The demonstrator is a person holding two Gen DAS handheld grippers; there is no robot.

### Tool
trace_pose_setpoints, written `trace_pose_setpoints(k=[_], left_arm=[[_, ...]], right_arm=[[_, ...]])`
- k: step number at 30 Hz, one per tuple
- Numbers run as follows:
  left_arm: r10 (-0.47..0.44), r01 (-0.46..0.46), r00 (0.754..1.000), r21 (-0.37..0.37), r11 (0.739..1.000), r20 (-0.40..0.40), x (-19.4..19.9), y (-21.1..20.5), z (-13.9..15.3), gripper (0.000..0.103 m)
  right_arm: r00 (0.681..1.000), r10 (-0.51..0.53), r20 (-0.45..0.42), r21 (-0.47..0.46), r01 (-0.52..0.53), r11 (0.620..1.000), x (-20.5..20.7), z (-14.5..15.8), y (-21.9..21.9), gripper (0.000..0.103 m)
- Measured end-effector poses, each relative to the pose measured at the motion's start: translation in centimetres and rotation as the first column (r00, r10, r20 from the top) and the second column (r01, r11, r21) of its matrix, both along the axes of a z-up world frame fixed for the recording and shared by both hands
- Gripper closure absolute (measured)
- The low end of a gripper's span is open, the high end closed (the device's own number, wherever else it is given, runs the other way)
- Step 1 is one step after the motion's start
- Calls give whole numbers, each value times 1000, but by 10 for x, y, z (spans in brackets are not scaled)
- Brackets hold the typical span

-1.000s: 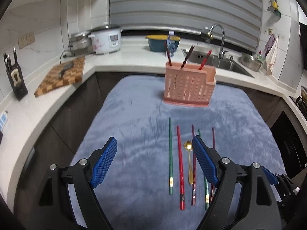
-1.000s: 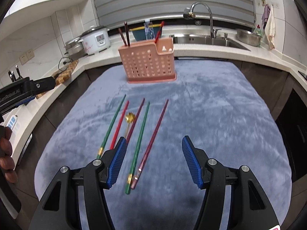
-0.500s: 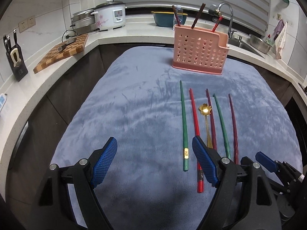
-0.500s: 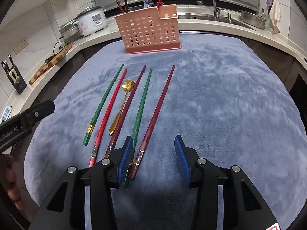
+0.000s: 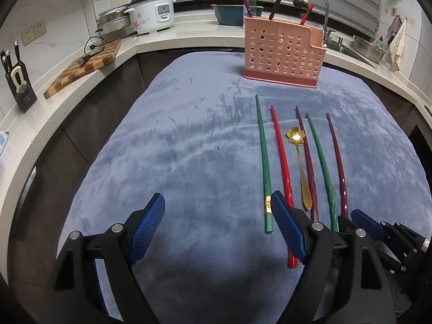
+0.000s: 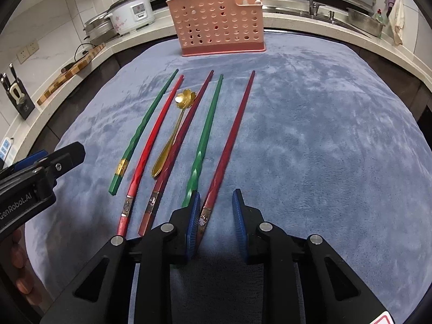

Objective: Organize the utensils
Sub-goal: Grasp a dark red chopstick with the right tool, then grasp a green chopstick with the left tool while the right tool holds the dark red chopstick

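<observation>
Chopsticks lie side by side on the grey cloth [image 6: 324,135] over the table, five of them with a gold spoon [image 6: 172,137] among them. All run lengthwise away from the grippers toward the pink holder [image 6: 216,19], thin tips far, thick decorated ends near. From the left: a green chopstick [image 6: 143,132], a red chopstick [image 6: 154,140], the spoon with its flower bowl at the far end, a dark red chopstick [image 6: 183,135], a second green chopstick [image 6: 205,135] and a maroon chopstick [image 6: 232,135]. In the right wrist view they fan slightly, near ends leaning left. The holder stands upright at the far edge of the cloth with three more sticks poking out of its top.

The right gripper [image 6: 216,216] tilts steeply down over the near end of the maroon chopstick. Its jaws have just been closing; the stick's banded end lies between them, against the left pad, while the right pad stands clear of it, so nothing is gripped.

The left gripper [image 5: 216,226] also points down at the cloth, left of the row, jaws spread wide and empty. Its right finger [image 5: 286,226] overlaps the near part of the red chopstick in view.
</observation>
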State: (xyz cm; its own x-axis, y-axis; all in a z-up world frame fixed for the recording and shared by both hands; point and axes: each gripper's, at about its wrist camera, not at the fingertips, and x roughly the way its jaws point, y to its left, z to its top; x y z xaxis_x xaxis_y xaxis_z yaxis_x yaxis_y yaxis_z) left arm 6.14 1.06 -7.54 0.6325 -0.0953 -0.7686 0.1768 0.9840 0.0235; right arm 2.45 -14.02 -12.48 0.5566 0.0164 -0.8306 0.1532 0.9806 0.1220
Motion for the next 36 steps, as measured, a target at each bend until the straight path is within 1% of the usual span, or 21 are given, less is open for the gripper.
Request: trace_pose_setpoints(k=[3, 5, 7, 15, 23, 28, 30, 32, 34, 35, 36], left_arm=[[-6, 6, 1000, 4, 1000, -6, -1, -2, -3, 27], [-12, 13, 1000, 2, 1000, -14, -1, -3, -5, 27], [-17, 17, 1000, 2, 1000, -22, -1, -5, -8, 27], [-37, 37, 998, 9, 999, -47, 1, -12, -20, 27], [-51, 52, 997, 6, 999, -60, 5, -17, -28, 29], [-72, 72, 993, -1, 997, -91, 7, -25, -37, 40], [-72, 73, 993, 5, 997, -89, 7, -26, -40, 42], [-78, 79, 993, 2, 997, -87, 7, -27, -40, 47], [-82, 83, 993, 0, 997, -86, 7, -27, -41, 57], [-89, 89, 993, -4, 996, -83, 7, -27, -42, 60], [-93, 93, 992, -5, 996, -81, 7, -27, -42, 65]], right_arm=[[1000, 8, 0, 7, -8, 1000, -4, 0, -1, 85], [1000, 13, -2, 11, -13, 1000, -9, 0, -3, 91], [1000, 14, -4, 11, -14, 1000, -13, 0, -5, 93], [1000, -15, -5, 24, 15, 1000, -28, 1, -19, 96], [1000, -17, -4, 23, 17, 1000, -28, 0, -21, 96], [1000, -17, -4, 24, 17, 1000, -28, 0, -21, 96], [1000, -17, -4, 23, 17, 1000, -28, 0, -20, 96], [1000, -17, -4, 23, 17, 1000, -28, 0, -20, 96], [1000, -17, -4, 22, 17, 1000, -28, 0, -20, 96], [1000, -17, -4, 23, 17, 1000, -29, 0, -20, 96], [1000, -17, -4, 23, 17, 1000, -29, 0, -21, 96]])
